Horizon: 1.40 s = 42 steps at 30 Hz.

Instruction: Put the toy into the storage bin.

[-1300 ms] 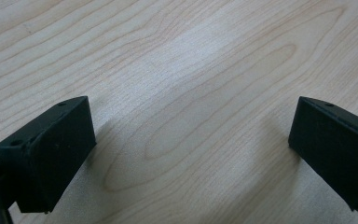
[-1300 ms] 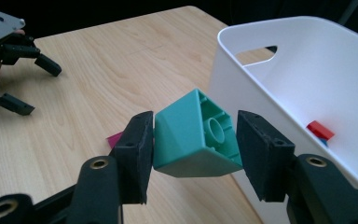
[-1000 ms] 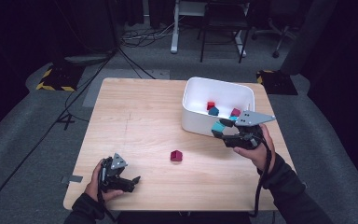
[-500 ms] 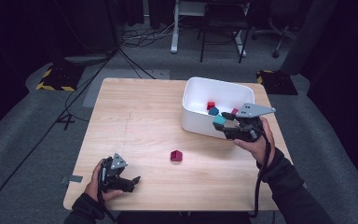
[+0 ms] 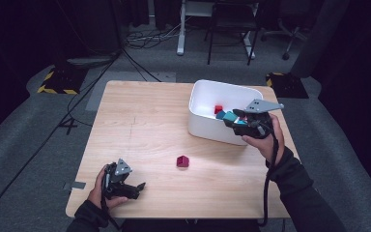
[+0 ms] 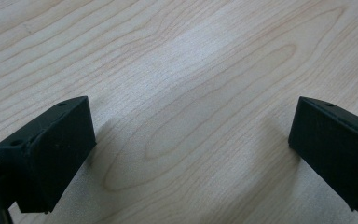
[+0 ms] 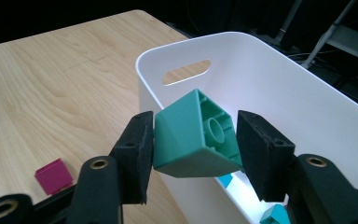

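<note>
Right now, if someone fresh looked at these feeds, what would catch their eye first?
Most striking is the green block, pinched between the right gripper fingers at the near rim of the white bin, which already holds red and teal blocks. Next, a lone magenta block lies on the wooden table in front of the bin. The left gripper rests open near the table's front left corner.

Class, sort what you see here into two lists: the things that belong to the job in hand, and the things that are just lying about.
Part of the job:
- green block, clamped in the right tool
- white bin, with blocks inside
- magenta block on the table

Lying about:
- left tool, open, resting on the table
- cables on the floor
- chair beyond the table
</note>
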{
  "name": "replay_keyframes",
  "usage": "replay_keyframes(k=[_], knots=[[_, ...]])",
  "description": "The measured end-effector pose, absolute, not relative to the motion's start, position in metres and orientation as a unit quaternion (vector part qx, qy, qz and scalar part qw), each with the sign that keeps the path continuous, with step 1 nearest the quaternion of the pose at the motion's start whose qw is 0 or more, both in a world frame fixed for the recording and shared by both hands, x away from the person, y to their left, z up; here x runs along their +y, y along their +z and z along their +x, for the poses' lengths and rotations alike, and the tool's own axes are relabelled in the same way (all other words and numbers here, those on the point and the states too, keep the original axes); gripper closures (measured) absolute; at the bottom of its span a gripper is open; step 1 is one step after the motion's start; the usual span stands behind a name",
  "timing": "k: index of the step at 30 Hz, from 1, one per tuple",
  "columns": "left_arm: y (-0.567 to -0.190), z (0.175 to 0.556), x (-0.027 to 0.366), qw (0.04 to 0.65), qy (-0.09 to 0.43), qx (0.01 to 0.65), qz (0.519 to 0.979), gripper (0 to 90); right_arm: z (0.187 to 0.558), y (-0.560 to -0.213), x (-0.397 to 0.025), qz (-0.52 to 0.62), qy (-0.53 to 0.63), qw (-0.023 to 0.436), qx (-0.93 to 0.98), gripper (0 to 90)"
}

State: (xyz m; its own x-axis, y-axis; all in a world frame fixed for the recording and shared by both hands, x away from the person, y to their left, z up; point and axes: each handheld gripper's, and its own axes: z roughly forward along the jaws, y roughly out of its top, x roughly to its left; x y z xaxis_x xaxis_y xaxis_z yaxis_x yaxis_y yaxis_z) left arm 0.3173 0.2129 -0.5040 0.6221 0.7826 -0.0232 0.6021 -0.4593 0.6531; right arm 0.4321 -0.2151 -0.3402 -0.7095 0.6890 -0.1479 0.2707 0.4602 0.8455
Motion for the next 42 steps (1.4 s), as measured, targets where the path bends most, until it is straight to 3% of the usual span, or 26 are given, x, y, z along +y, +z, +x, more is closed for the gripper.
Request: replay_keyframes(k=[8, 15, 23, 42], knots=[[-0.504, 0.317, 0.213, 0.319, 0.141, 0.411, 0.842, 0.6, 0.454, -0.339, -0.219, 0.304, 0.412, 0.26, 0.818, 48.1], [-0.504, 0.317, 0.213, 0.319, 0.142, 0.411, 0.842, 0.6, 0.471, -0.342, -0.217, 0.33, 0.41, 0.235, 0.817, 48.1], [-0.504, 0.317, 0.213, 0.319, 0.141, 0.411, 0.842, 0.6, 0.484, -0.346, -0.215, 0.346, 0.395, 0.24, 0.817, 47.8], [-0.504, 0.317, 0.213, 0.319, 0.141, 0.411, 0.842, 0.6, 0.487, -0.351, -0.22, 0.361, 0.394, 0.23, 0.813, 45.1]])
